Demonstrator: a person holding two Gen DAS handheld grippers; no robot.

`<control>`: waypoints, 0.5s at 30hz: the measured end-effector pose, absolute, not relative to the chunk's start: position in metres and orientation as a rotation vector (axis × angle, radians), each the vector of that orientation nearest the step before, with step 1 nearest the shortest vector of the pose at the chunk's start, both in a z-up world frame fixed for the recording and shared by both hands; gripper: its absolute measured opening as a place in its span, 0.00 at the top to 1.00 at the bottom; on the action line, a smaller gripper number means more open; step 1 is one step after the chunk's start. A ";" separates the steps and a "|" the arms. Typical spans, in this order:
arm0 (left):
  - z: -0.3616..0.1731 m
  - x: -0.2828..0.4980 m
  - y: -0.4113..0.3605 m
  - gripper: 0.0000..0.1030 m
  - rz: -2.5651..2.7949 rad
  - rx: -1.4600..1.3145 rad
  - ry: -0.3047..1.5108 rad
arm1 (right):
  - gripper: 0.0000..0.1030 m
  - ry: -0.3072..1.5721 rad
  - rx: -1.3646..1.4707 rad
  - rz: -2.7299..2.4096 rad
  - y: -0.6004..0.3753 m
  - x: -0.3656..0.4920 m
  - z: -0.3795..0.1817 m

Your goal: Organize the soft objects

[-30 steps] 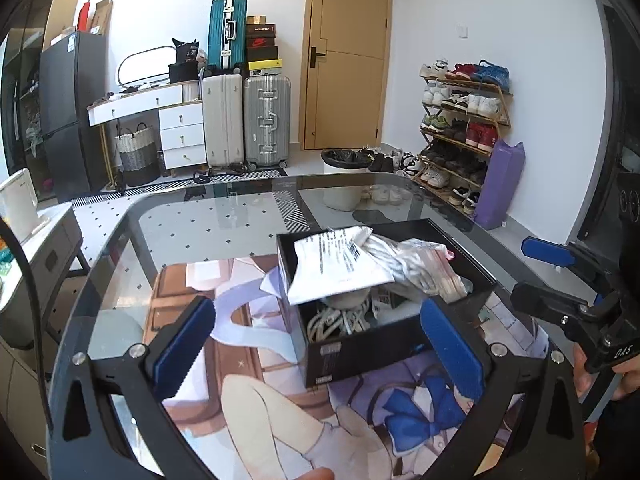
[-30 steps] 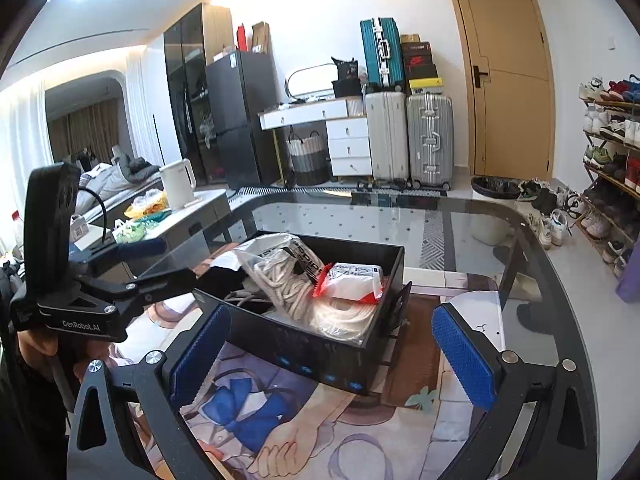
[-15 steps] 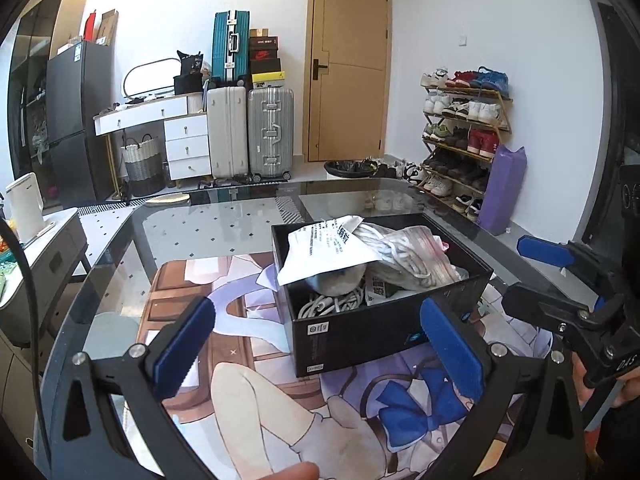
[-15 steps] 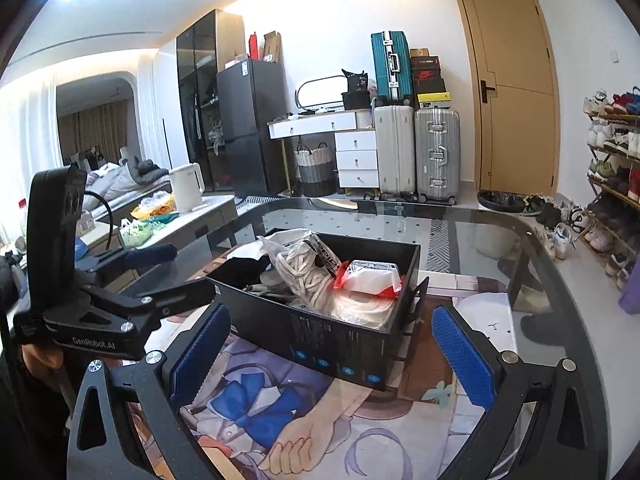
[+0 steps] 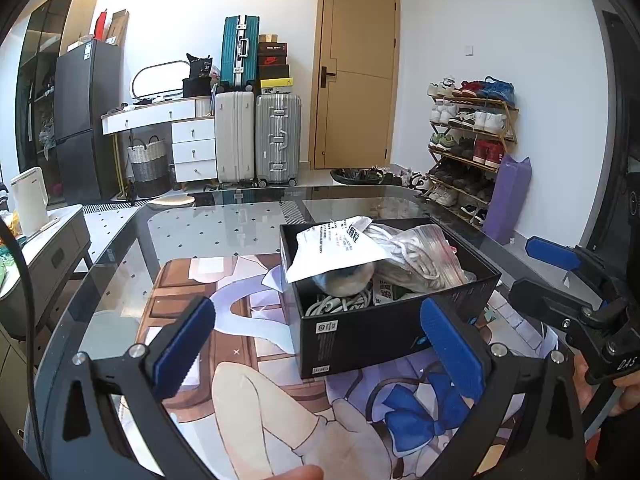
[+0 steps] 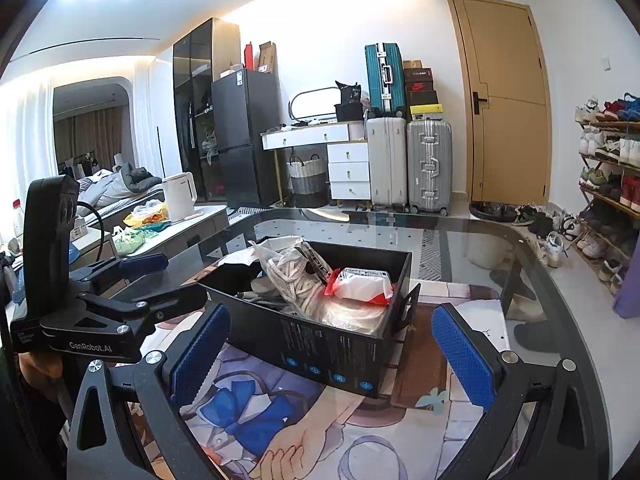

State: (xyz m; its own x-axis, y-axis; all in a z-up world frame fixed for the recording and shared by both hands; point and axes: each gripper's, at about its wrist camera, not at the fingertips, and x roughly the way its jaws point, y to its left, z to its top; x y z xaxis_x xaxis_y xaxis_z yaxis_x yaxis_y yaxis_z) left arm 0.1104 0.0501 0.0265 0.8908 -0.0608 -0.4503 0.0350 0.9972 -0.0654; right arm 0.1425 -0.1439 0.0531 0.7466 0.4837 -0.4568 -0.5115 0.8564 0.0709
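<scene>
Holding both my grippers, left gripper (image 5: 318, 342) and right gripper (image 6: 332, 354), jaws spread empty, near black box (image 6: 320, 344) of bagged cords, "GenRobot.AI" legible.

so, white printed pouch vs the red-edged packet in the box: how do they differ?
The white printed pouch carries black text and lies tilted over the box's left end, overhanging its rim. The red-edged packet is white with red ends and rests at the right end, on clear bags. Both sit on top of the contents, untouched.
</scene>
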 end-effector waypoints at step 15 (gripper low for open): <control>0.027 0.109 0.050 0.00 -0.044 -0.060 0.463 | 0.01 0.476 -0.051 0.539 -0.146 0.142 0.055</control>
State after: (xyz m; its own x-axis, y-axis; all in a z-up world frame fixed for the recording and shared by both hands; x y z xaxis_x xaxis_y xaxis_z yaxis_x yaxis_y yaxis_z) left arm 0.1085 0.0499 0.0266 0.8937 -0.0558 -0.4451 0.0287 0.9973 -0.0675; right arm 0.1417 -0.1461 0.0548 0.7528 0.4816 -0.4487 -0.5049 0.8598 0.0758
